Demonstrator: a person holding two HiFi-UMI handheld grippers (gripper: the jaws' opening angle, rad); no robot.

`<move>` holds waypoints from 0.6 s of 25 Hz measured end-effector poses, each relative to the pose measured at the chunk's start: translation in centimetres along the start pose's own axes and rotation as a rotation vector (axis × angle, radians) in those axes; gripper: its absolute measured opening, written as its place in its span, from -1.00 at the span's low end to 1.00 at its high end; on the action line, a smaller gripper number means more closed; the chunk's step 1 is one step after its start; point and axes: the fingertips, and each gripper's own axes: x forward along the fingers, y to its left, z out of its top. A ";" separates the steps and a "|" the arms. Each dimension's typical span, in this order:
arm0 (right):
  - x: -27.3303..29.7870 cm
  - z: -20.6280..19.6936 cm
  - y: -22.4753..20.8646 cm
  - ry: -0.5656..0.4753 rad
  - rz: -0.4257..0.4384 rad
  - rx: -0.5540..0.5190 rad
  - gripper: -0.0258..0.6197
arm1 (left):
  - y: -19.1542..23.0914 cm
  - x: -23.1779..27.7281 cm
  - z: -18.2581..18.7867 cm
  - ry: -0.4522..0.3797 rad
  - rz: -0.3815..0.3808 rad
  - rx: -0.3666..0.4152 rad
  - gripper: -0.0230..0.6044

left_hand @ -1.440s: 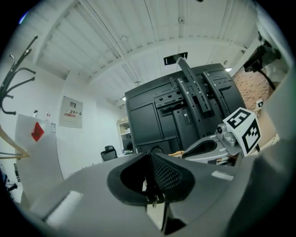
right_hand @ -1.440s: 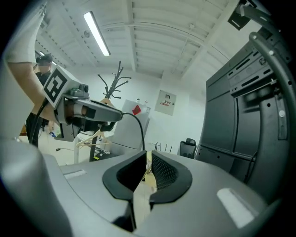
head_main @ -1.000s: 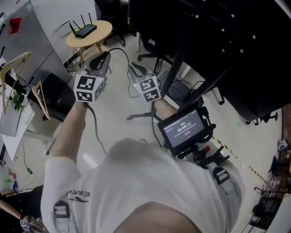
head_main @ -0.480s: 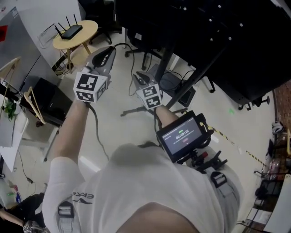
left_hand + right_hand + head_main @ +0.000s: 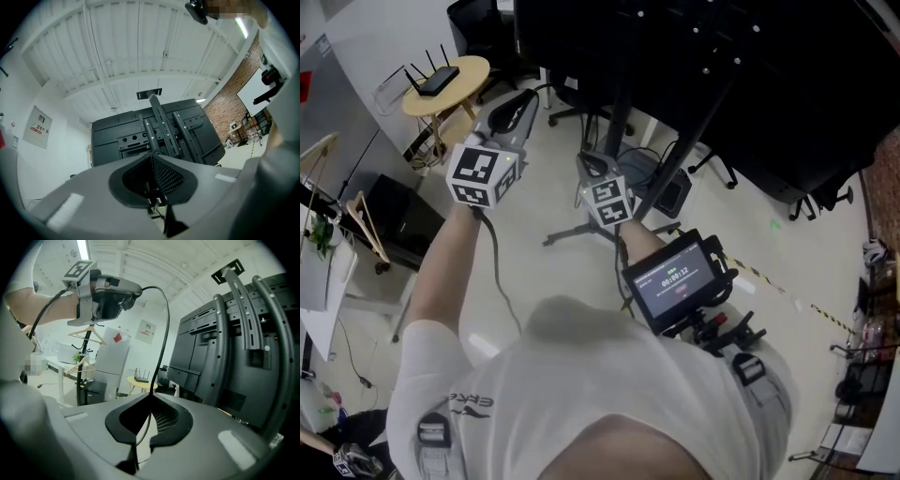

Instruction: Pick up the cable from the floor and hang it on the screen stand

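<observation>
A thin black cable [image 5: 164,329] arcs between my two grippers, off the floor. My left gripper [image 5: 528,97] is raised at the upper left of the head view and is shut on one part of the cable. In its own view its jaws [image 5: 151,155] meet and point at the back of the black screen stand [image 5: 161,124]. My right gripper [image 5: 586,161] is lower and nearer to me. It is shut on the cable too, and the cable runs down through its jaws [image 5: 151,394]. The screen stand [image 5: 623,103] rises just beyond both grippers.
A round wooden table [image 5: 473,70] with a router stands at the upper left. Below it are a black box [image 5: 394,211] and a rack with wooden hangers [image 5: 366,220]. Tripod legs [image 5: 572,232] and chair bases [image 5: 712,164] spread on the floor under the screen.
Both grippers have moved closer to the screen stand, the left one upward and the right one slightly lower. The cable stays pinched in both.
</observation>
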 end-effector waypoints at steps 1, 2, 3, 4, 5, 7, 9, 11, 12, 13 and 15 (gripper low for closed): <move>-1.0 -0.2 -0.9 -0.006 -0.015 0.000 -0.84 | -0.6 0.3 0.3 -0.002 -0.001 0.003 -0.85; -2.3 -0.4 -2.1 -0.013 -0.032 0.003 -0.85 | -1.4 0.7 0.7 -0.001 -0.002 0.008 -0.85; -4.1 -0.6 -3.6 -0.020 -0.051 0.008 -0.85 | -2.7 1.2 1.2 0.002 -0.003 0.012 -0.85; -6.2 -0.9 -5.4 -0.026 -0.070 0.016 -0.85 | -4.2 1.8 1.7 0.008 -0.003 0.014 -0.84; -8.5 -1.1 -7.2 -0.033 -0.091 0.024 -0.85 | -5.7 2.4 2.2 0.014 -0.004 0.014 -0.85; -11.9 -1.2 -10.1 -0.045 -0.134 0.030 -0.85 | -7.3 3.3 2.2 0.026 -0.004 0.009 -0.85; -13.2 -1.1 -12.0 -0.057 -0.176 0.027 -0.86 | -6.9 3.9 1.1 0.035 -0.005 0.001 -0.85; -13.7 -0.9 -13.5 -0.066 -0.214 0.021 -0.85 | -6.2 4.7 -0.5 0.044 -0.011 -0.010 -0.85; -14.0 -0.8 -14.3 -0.067 -0.234 0.015 -0.85 | -6.0 5.1 -1.2 0.050 -0.015 -0.016 -0.85; -14.3 -0.9 -15.0 -0.067 -0.254 0.009 -0.85 | -5.9 5.4 -1.8 0.055 -0.020 -0.023 -0.85; -15.1 -0.8 -16.5 -0.068 -0.293 0.000 -0.85 | -5.9 6.2 -2.8 0.063 -0.032 -0.035 -0.85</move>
